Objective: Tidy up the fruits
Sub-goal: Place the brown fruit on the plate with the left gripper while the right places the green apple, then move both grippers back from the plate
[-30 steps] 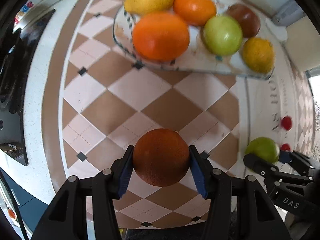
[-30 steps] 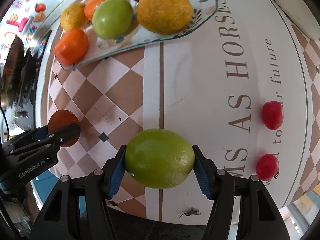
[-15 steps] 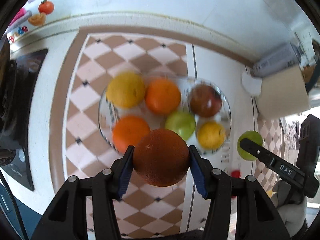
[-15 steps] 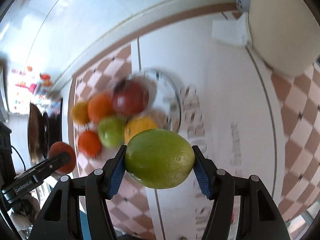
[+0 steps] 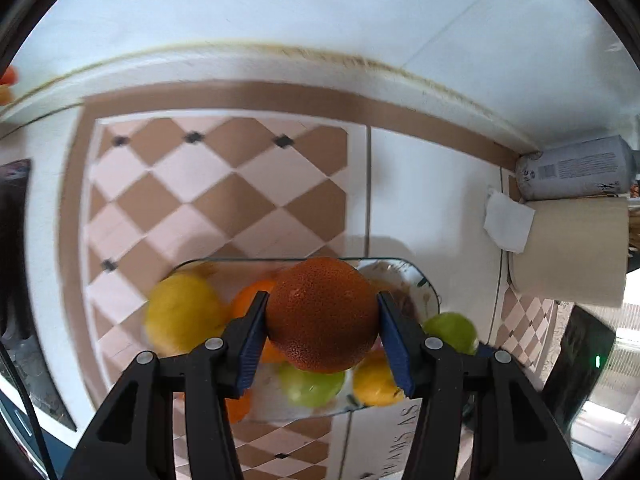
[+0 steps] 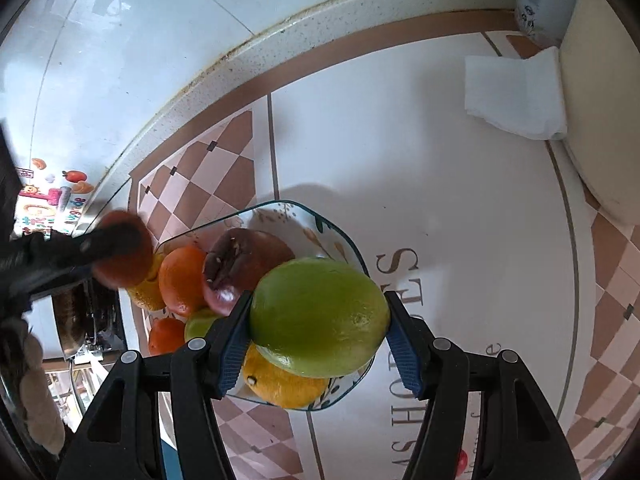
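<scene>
left claw [image 5: 322, 318]: clamped, pointing steeply down | right claw [image 6: 320, 326]: clamped, steeply down

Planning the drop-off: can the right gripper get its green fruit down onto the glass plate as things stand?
Probably yes: the right gripper holds the green fruit above the glass plate; piled fruit leaves little bare room.

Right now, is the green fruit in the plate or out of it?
Out: the green fruit is clamped between the right gripper's jaws, above the plate.

A white napkin [image 6: 516, 94] lies beside a grey canister [image 5: 576, 174].
</scene>
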Demonstrator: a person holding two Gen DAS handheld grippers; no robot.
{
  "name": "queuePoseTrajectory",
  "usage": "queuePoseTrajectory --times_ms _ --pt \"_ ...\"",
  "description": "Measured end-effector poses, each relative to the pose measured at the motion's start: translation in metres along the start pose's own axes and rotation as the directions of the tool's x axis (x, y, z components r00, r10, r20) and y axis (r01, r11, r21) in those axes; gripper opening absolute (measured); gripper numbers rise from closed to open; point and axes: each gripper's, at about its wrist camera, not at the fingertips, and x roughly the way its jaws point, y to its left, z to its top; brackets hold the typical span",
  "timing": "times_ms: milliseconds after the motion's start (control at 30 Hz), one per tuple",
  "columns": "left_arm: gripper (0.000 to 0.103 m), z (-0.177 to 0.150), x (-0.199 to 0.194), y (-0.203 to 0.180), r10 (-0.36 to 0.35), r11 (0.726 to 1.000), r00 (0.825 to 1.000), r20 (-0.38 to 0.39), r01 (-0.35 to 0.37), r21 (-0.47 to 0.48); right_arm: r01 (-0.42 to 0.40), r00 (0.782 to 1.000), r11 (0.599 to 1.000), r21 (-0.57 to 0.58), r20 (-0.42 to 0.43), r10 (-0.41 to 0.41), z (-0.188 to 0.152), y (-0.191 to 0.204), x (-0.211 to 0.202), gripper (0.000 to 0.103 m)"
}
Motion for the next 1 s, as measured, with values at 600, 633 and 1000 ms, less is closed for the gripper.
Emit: queuePoseTrajectory --times_ms 600,633,1000 --pt "0.064 0.015 0.038 -0.013 0.022 0.999 0.993 -0.115 -0.019 0.027 -0.014 0.997 0.998 -0.065 -0.071 0.01 0.006 0.008 0.003 0.085" --pt "0.069 0.016 0.036 -0.011 0.017 1.0 0.993 -0.113 -0.014 0.022 -0.011 0.998 0.998 -0.066 -0.069 0.007 0.006 0.01 0.0 0.086" --pt "0.084 -0.019 -0.013 -0.006 0.134 0.989 0.987 0.084 -0.139 0.056 0.156 0.988 0.981 -0.118 0.005 -0.156 -0.02 0.018 -0.027 0.093"
